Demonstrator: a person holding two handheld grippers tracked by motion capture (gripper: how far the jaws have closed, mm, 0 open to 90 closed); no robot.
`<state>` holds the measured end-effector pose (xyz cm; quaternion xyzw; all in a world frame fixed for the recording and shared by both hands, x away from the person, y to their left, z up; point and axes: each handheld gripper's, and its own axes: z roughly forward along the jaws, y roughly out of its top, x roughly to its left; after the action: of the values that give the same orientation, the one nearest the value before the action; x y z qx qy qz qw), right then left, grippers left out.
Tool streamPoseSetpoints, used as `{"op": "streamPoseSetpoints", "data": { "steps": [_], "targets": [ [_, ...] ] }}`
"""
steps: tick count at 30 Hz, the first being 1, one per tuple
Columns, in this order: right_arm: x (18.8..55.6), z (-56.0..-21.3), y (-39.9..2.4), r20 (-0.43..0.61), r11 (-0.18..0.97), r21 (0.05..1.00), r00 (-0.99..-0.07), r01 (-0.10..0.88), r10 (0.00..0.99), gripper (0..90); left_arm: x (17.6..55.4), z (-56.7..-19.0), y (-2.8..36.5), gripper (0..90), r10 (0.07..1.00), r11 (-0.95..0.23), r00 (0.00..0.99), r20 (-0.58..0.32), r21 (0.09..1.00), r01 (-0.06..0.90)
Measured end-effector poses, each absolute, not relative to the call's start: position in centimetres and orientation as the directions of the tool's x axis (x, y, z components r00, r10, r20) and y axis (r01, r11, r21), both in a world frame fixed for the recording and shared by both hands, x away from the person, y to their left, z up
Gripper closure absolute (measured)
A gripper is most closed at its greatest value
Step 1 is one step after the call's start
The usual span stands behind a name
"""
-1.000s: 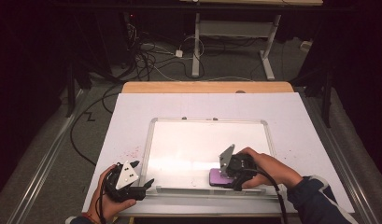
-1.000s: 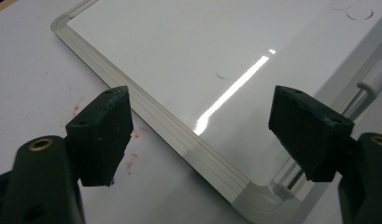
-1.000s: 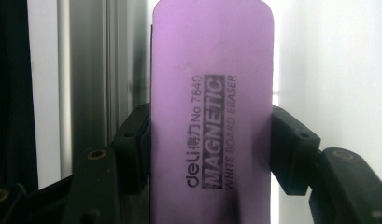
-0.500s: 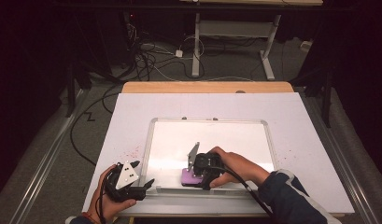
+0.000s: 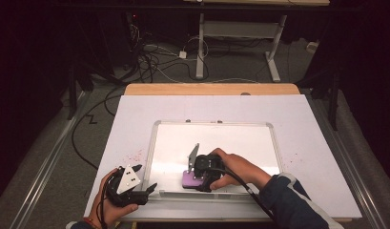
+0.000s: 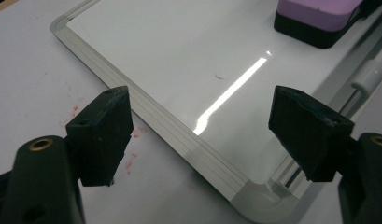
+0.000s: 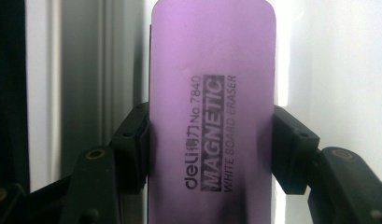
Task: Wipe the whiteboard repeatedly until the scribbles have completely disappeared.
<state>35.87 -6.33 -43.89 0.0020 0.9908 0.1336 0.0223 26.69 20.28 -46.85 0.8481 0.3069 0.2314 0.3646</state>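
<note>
On whiteboard [image 5: 240,143], right tongs [image 7: 212,149] clamp purple eraser [image 7: 212,93], hand [image 5: 235,167] angled left.

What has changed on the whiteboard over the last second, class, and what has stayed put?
The right gripper, shut on the purple eraser, slid leftward along the whiteboard's near edge, from its right side to near the lower left. The left gripper stayed open at the board's near-left corner, and the whiteboard itself did not shift.
</note>
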Motion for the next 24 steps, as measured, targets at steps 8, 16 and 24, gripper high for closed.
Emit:
{"op": "streamPoseSetpoints", "data": {
  "steps": [8, 16, 24],
  "targets": [
    [36.5, -43.7, -9.5, -0.062, 0.964, 0.259, -0.995, 0.06, 0.078, 41.1, 26.7, -46.8, 20.1, 20.7, 0.691, -0.549, 0.702, 0.172, 0.757, 0.355],
    [36.5, -43.6, -12.4, -0.066, 0.958, 0.27, -0.991, 0.094, 0.116, 41.0, 26.7, -46.8, 20.1, 20.7, 0.693, -0.548, 0.701, 0.168, 0.755, 0.36],
    [36.4, -43.5, -15.0, -0.064, 0.94, 0.319, -0.987, 0.12, 0.147, 41.0, 27.0, -46.6, 19.9, 21.0, 0.697, -0.544, 0.698, 0.164, 0.755, 0.366]
  ]
}}
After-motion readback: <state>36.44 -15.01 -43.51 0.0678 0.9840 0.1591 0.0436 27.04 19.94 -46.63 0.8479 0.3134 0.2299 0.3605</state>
